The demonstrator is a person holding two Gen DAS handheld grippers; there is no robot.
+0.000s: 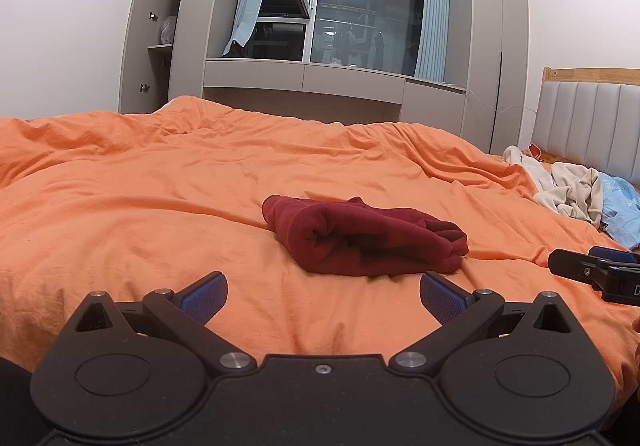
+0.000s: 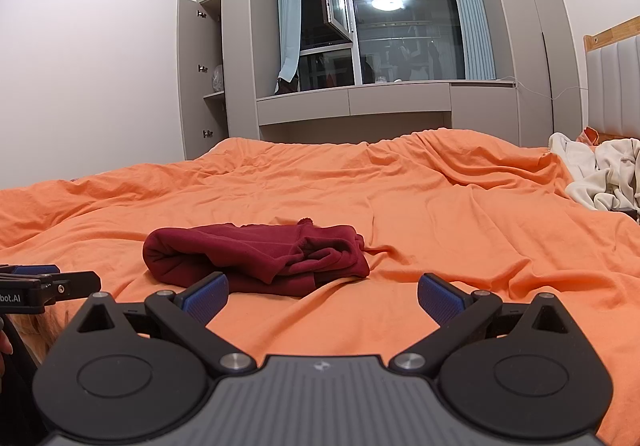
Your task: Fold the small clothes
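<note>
A dark red garment (image 1: 360, 238) lies folded into a compact bundle on the orange bed cover (image 1: 160, 206). In the right wrist view the same red garment (image 2: 256, 258) sits left of centre on the orange cover (image 2: 460, 230). My left gripper (image 1: 323, 296) stands open just short of the bundle, nothing between its blue pads. My right gripper (image 2: 322, 296) is open too, with its left fingertip at the bundle's near edge. Each gripper shows at the edge of the other's view: the right one (image 1: 596, 270) and the left one (image 2: 48, 282).
A heap of cream and light blue clothes (image 1: 580, 194) lies at the right by the padded headboard (image 1: 592, 118); the cream clothes (image 2: 600, 174) show in the right wrist view as well. Grey wardrobes and a dark window stand beyond the bed's far edge.
</note>
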